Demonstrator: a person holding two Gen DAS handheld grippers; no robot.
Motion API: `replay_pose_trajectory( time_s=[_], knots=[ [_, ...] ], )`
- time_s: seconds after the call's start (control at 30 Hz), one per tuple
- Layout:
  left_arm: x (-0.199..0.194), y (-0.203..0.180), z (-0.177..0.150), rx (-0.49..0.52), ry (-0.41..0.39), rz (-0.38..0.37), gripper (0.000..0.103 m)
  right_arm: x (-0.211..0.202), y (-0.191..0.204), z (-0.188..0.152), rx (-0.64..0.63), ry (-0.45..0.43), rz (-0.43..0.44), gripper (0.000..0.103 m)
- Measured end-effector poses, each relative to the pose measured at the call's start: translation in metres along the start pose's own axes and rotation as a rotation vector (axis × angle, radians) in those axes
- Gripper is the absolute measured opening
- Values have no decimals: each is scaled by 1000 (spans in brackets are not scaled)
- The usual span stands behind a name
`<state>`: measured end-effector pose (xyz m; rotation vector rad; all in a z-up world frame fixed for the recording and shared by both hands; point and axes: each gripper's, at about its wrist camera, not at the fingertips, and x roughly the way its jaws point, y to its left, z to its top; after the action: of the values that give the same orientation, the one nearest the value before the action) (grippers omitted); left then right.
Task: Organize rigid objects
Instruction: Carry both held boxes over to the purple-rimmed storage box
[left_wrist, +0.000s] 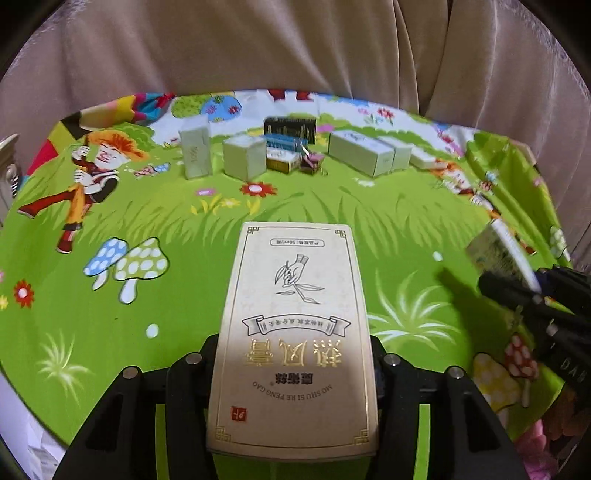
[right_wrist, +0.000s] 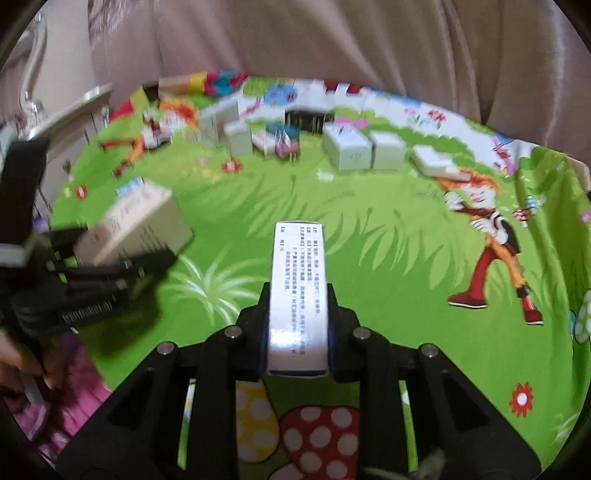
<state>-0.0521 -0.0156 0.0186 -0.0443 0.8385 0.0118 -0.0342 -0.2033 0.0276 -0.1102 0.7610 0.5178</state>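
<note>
Carrying the beige box (left_wrist: 293, 332) clamped in your left gripper (left_wrist: 295, 369) and the narrow white box (right_wrist: 298, 295) pinched in your right gripper (right_wrist: 298, 332), keep both level above the green cloth (left_wrist: 147, 221) and set them beside the far row of boxes (left_wrist: 358, 151).

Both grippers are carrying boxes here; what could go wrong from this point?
1. The left gripper clamps the wide beige cardboard box only near its rear end, so it may tilt or slip.
2. The right gripper and its narrow white printed box are close by; they may collide.
3. Setting down may topple the upright pale green box.
</note>
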Motion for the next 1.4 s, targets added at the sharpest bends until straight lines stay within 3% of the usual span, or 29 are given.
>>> replay_pose_trajectory(
  time_s=[0.37, 0.63, 0.83, 1.07, 1.4],
  knots=[
    [-97, -13, 29, 8, -351, 70, 52, -111, 23, 22, -20, -472, -124, 28],
    [-174, -19, 42, 27, -616, 105, 52, -172, 33, 34, -26, -692, -190, 28],
    [-217, -25, 47, 33, -748, 101, 52, -215, 39, 41, -30, -819, -218, 28],
    [-249, -33, 42, 66, -847, 125, 52, -250, 44, 42, -29, -917, -213, 28],
    [-249, -11, 30, 23, -798, 124, 52, -248, 66, 42, -82, -905, -183, 28]
  ],
)
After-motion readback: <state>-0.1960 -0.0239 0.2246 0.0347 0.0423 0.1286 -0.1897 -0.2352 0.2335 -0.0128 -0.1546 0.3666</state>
